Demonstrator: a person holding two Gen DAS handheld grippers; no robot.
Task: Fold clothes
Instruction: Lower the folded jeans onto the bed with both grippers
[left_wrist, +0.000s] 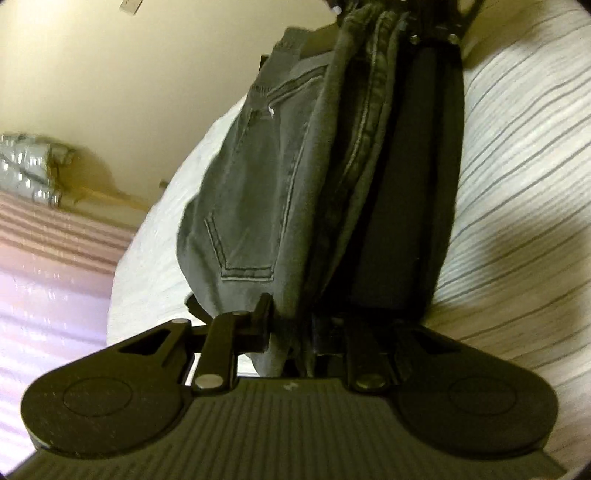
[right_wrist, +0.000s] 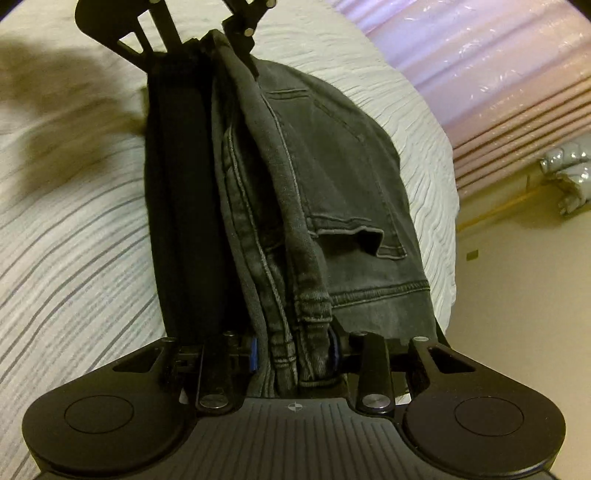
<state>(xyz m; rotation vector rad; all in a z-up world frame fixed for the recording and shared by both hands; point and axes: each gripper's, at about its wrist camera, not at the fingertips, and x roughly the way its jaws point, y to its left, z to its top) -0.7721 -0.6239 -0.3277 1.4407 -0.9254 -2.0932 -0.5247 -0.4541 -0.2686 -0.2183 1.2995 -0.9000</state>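
Observation:
Dark grey jeans (left_wrist: 258, 192) are bunched lengthwise and stretched between my two grippers above the bed. The left gripper (left_wrist: 291, 325) is shut on one end of the jeans, with a back pocket showing just beyond its fingers. In the left wrist view, the right gripper (left_wrist: 424, 22) holds the far end at the top edge. From the right wrist, the right gripper (right_wrist: 295, 350) is shut on the waistband of the jeans (right_wrist: 332, 184), its blue pads (right_wrist: 253, 352) pressing the cloth. The left gripper (right_wrist: 210, 33) grips the opposite end. A black fold of cloth (right_wrist: 177, 184) runs alongside the denim.
Under the jeans lies a bed with a white cover with thin grey stripes (left_wrist: 517, 147) (right_wrist: 74, 240). Beside it is a pink striped surface under shiny plastic (left_wrist: 44, 258) (right_wrist: 498, 74). Beige floor (right_wrist: 517, 295) and a silvery bundle (right_wrist: 569, 177) lie past the bed's edge.

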